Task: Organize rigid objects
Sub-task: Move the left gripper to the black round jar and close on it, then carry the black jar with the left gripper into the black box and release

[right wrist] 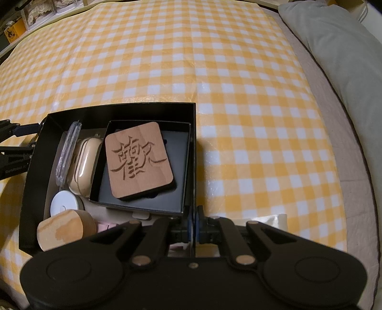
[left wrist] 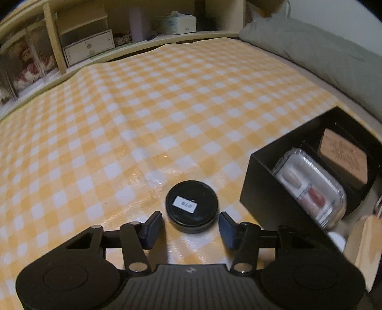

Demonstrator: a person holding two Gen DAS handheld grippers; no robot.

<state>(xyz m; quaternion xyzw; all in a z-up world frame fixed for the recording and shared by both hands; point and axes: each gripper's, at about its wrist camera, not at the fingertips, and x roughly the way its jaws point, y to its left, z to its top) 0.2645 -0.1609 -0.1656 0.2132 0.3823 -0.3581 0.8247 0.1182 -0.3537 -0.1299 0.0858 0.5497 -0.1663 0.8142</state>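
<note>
Two grippers at work over a yellow-and-white checked cloth (left wrist: 148,114). Left gripper (left wrist: 190,223) spread wide, fingers to either side of a round black tin (left wrist: 192,206) with a small white label, not touching it; tin flat on the cloth, just beside the black box (left wrist: 267,188). Right gripper (right wrist: 193,230) pressed together on the near right wall of that black box (right wrist: 35,190), wall pinched between the pads. Inside the box: a smaller black tray (right wrist: 143,202) holding a wooden tile (right wrist: 139,159) carved with a character, lying slightly askew; left of the tray, a clear plastic case (right wrist: 68,152) on edge and a cream rounded case (right wrist: 83,167) beside it; nearer, a white disc (right wrist: 64,205) and a pale wooden cylinder (right wrist: 64,231) on its side. Grey pillow (right wrist: 334,52) along the right edge of the cloth. Wooden shelving (left wrist: 78,40) and a tissue box (left wrist: 177,22) beyond the far edge.
</note>
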